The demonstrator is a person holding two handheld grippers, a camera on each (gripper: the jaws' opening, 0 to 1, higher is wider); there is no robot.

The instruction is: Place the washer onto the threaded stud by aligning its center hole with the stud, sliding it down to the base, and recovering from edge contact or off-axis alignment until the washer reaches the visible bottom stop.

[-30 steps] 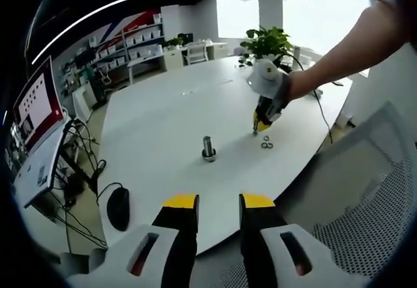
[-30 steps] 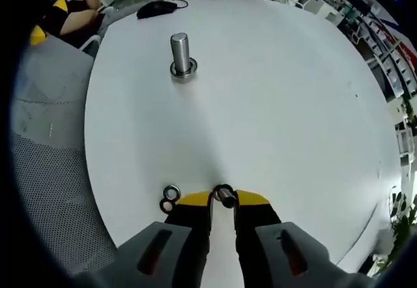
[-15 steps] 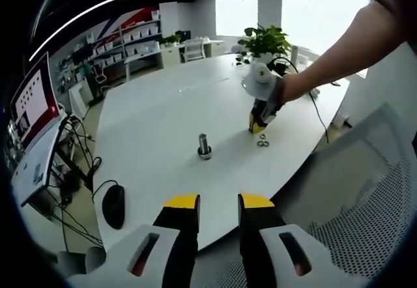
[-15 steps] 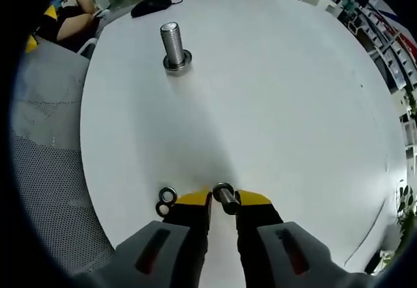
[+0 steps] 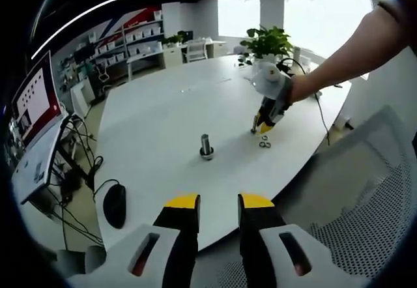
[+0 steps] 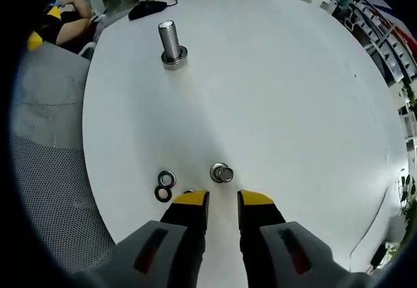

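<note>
The threaded stud stands upright on the white table, with a ring at its base; it also shows mid-table as stud. A single washer lies flat on the table just ahead of my right gripper, which is open with nothing between its jaws. Two more washers lie side by side to the left of its tips. In the left gripper view the right gripper points down at the table next to the washers. My left gripper is open and empty, held off the table's near edge.
A black mouse sits near the table's corner, also seen as mouse beyond the stud. A grey mesh chair stands beside the table. A potted plant stands at the far end, and a monitor to the left.
The right gripper has let go of the washer it held between its tips and drawn back; the washer now lies flat on the table ahead of it. The left gripper stayed put.
</note>
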